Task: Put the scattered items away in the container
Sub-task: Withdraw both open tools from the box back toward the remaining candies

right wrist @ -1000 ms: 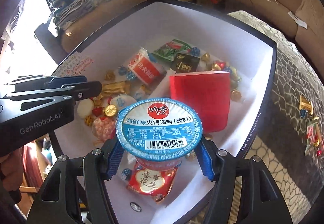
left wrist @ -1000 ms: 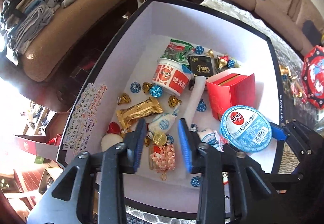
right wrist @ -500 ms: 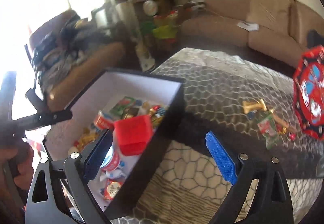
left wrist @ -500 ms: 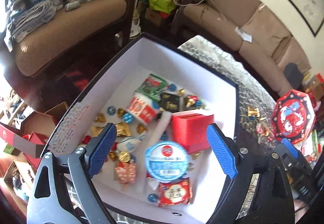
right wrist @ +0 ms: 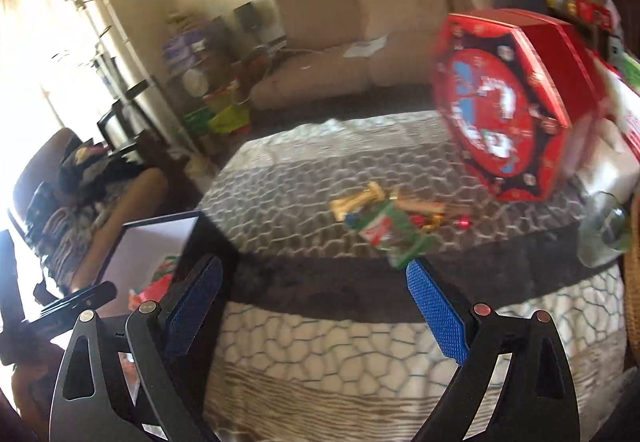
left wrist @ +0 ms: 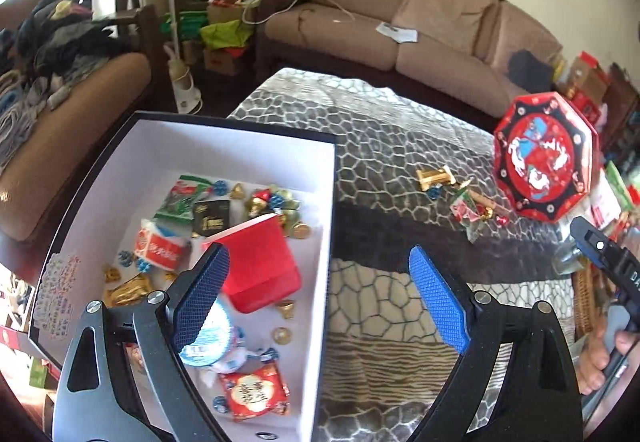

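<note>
Both grippers – left (left wrist: 318, 296) and right (right wrist: 314, 308) – stood wide open and empty, between deliveries. The box (left wrist: 330, 202) already held most snacks; a gold bar (right wrist: 356, 202) and green packet (right wrist: 394, 238) lay on the tablecloth (right wrist: 320, 342), needing a reach across.

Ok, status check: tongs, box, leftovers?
Both tongs, left and right, open, empty. Box part-filled. Sweets loose on table, path clear.

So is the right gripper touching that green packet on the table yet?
Apart. The right wrist view shows the open right gripper short of the green packet.
</note>
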